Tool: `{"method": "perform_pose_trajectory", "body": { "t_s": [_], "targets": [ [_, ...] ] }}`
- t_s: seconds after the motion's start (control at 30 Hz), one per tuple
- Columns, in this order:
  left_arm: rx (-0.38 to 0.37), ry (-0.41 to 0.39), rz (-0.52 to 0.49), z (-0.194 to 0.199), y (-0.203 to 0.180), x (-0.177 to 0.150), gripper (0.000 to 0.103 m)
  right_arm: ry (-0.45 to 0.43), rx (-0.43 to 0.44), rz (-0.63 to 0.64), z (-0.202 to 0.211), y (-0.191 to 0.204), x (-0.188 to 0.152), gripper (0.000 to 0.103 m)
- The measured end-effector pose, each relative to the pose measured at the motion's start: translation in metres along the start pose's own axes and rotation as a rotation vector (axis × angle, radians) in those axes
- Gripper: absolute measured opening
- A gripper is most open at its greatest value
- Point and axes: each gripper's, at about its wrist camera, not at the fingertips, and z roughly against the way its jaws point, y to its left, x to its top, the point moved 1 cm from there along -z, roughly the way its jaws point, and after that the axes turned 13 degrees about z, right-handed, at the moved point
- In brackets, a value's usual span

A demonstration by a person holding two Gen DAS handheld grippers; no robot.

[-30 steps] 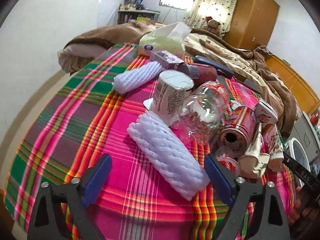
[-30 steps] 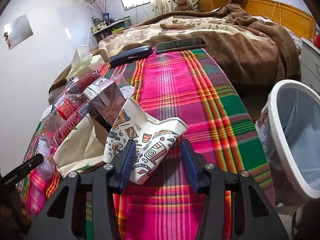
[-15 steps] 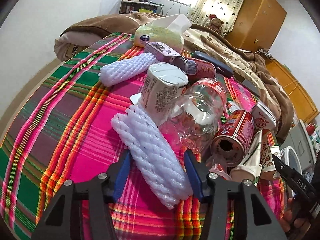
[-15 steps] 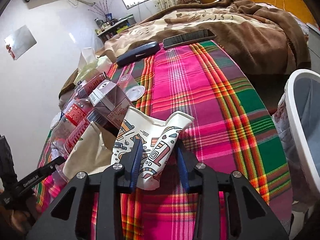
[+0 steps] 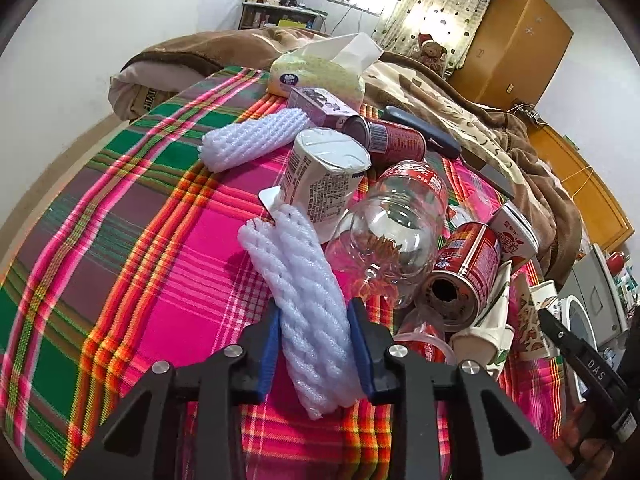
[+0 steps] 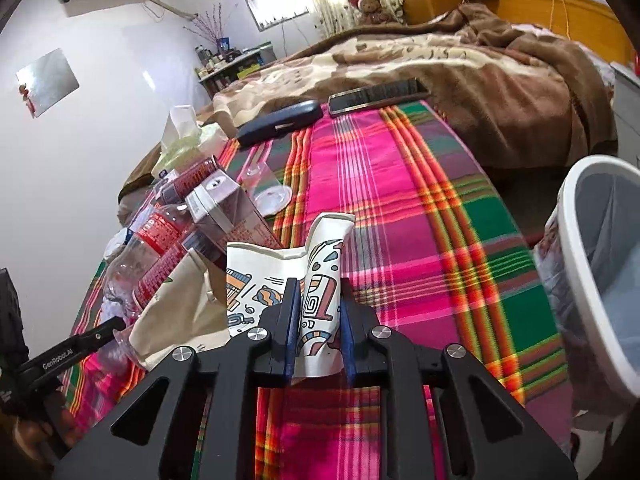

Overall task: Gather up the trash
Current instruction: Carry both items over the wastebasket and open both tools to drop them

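My left gripper (image 5: 314, 320) is shut on a white foam net sleeve (image 5: 304, 300) that lies on the plaid cloth (image 5: 140, 240). Beside it lie a clear plastic bottle (image 5: 392, 240), a white paper tub (image 5: 324, 176), a red can (image 5: 464, 276), a second foam sleeve (image 5: 252, 140) and crushed cups. My right gripper (image 6: 318, 300) is shut on a crushed patterned paper cup (image 6: 316, 276), just above the cloth. A white trash bin (image 6: 600, 272) stands off the cloth's right edge.
A tissue pack (image 5: 320, 68), a purple carton (image 5: 320, 106), another red can (image 5: 388, 138) and a dark case (image 6: 280, 122) lie further back. A phone (image 6: 376, 94) rests by the brown blanket (image 6: 460, 64). A milk carton (image 6: 228, 216) lies left of the cup.
Both grippers closed: the left moved forward onto the foam sleeve and clamped it, the right squeezed the patterned cup flatter and raised it slightly.
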Motion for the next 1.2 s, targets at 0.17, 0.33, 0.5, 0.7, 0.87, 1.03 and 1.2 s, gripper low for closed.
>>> {"method": "perform_pose_trajectory", "body": {
  "t_s": [0.17,0.33,0.5,0.7,0.87,1.03,1.2],
  "targets": [
    [-0.004,-0.031,-0.002,0.012,0.000,0.000,0.033,-0.022,-0.007,0.005,0.008,-0.002,0.000,0.018],
    [0.001,-0.059,-0.012,0.028,-0.001,-0.002,0.033,-0.045,-0.008,0.003,0.018,-0.008,0.001,0.018],
    [-0.031,-0.088,-0.049,0.049,-0.017,-0.004,0.033,-0.082,-0.025,-0.001,0.034,-0.016,0.006,0.018],
    [-0.090,-0.121,-0.125,0.070,-0.053,-0.010,0.033,-0.127,-0.068,-0.002,0.056,-0.029,0.010,0.018],
    [-0.147,-0.106,-0.193,0.074,-0.092,-0.022,0.033,-0.150,-0.107,-0.026,0.072,-0.048,0.008,0.018],
    [-0.219,-0.067,-0.282,0.071,-0.143,-0.039,0.033,-0.169,-0.163,-0.054,0.090,-0.073,0.007,0.018],
    [-0.299,-0.004,-0.364,0.060,-0.193,-0.062,0.033,-0.172,-0.245,-0.074,0.106,-0.101,0.004,0.018]
  ]
}}
